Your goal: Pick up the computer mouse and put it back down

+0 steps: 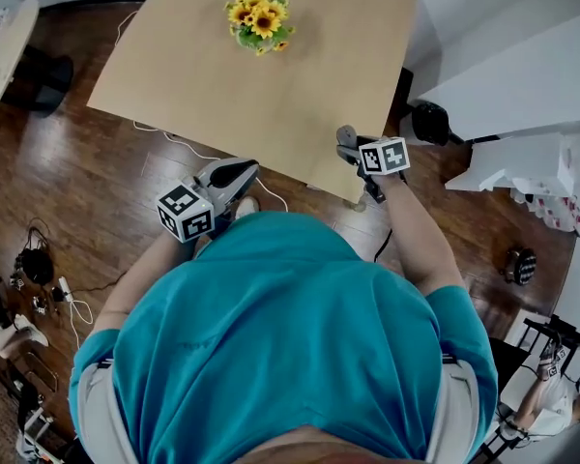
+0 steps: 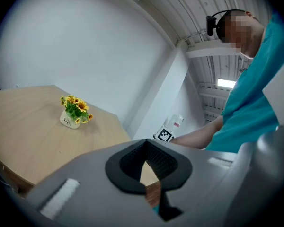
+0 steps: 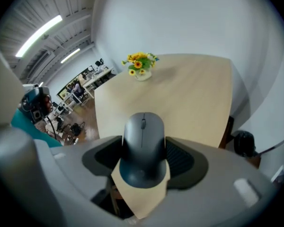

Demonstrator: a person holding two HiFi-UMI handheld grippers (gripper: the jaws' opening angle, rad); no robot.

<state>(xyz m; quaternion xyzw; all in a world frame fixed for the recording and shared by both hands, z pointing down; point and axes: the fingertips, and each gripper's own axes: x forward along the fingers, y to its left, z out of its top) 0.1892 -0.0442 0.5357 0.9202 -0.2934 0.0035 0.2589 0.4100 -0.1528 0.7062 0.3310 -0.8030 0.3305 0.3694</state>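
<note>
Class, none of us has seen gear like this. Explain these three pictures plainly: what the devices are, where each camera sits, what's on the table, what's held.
No robot: a person in a teal shirt holds a two-jaw gripper in each hand. The head view looks down from the person's head; each gripper view looks along its own jaws. On the table stands a pot of sunflowers. The right gripper grips a grey computer mouse; the left gripper is shut on nothing.

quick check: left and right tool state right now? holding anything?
Left tool: closed, nothing between its jaws.
Right tool: closed on the computer mouse, held above the table edge.
</note>
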